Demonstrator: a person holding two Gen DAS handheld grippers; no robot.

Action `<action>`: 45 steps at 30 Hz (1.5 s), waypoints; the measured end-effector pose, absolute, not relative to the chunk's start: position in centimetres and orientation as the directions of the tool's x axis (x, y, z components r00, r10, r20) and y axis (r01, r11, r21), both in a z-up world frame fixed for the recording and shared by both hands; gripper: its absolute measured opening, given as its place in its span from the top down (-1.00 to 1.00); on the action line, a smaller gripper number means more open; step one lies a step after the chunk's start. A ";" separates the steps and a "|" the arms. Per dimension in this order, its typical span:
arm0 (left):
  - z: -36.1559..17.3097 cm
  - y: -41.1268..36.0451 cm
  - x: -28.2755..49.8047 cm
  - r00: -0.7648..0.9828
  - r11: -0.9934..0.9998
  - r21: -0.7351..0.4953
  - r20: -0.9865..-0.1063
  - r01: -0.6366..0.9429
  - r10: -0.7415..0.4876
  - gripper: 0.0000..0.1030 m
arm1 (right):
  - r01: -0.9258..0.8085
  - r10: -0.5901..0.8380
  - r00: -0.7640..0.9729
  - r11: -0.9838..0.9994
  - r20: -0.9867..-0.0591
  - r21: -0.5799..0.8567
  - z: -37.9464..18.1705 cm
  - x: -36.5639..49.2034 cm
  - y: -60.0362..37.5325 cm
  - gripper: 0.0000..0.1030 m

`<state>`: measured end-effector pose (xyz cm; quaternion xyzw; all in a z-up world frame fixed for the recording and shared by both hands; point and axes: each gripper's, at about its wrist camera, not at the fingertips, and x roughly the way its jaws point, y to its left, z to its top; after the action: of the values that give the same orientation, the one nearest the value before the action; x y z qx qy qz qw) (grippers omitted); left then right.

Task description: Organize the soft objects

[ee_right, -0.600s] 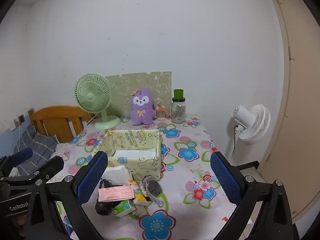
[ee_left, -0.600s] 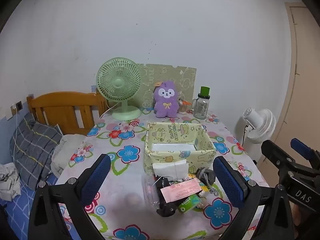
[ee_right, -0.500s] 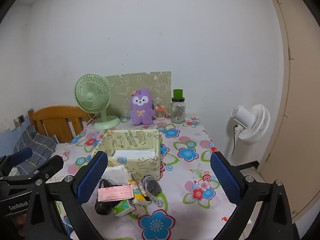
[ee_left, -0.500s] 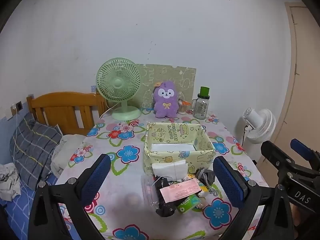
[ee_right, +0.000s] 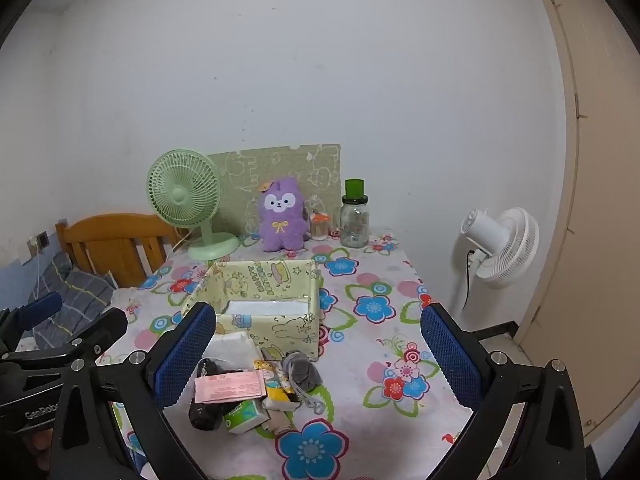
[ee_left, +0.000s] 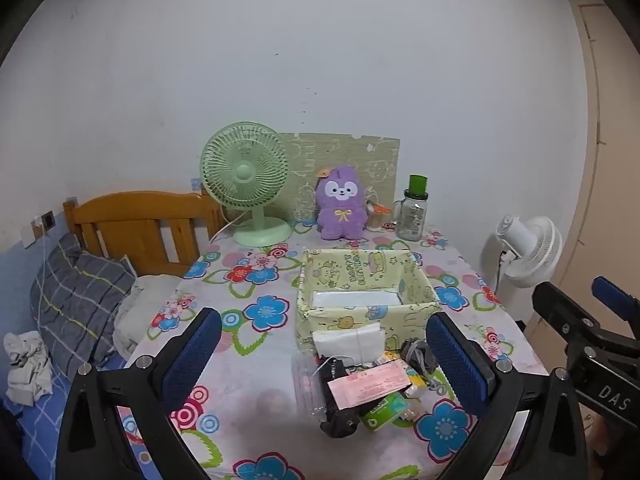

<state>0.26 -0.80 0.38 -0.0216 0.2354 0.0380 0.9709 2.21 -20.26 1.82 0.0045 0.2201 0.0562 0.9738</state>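
Hovering above the table [ee_left: 256, 432], both grippers [ee_left: 324, 356] [ee_right: 316, 356] gape, holding nothing. A clutter pile [ee_right: 256, 392] touches the box [ee_right: 276, 324].

Far left of table: green desk fan [ee_left: 245, 181], upright by the wall.
Behind it: patterned green board [ee_left: 348, 152] leaning on the wall.
Far right of table: glass jar [ee_left: 412, 216] with green lid.
Table cover: flowered cloth [ee_left: 256, 308].
Left, off table: wooden headboard [ee_left: 136, 228], grey checked pillow [ee_left: 76, 300].
Right, on the floor: white fan [ee_right: 500, 242].
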 end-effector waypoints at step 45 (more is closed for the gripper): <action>0.5 -1.0 -0.5 0.897 0.997 -0.022 -0.437 -0.080 0.063 -0.99 | -0.109 0.111 0.901 0.994 -0.419 0.027 1.9 1.9 -20.3 -1.00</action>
<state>-0.50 -0.99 0.51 -0.0197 0.2238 0.0367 0.9737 1.91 -20.28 1.88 0.0015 0.2152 0.0564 0.9749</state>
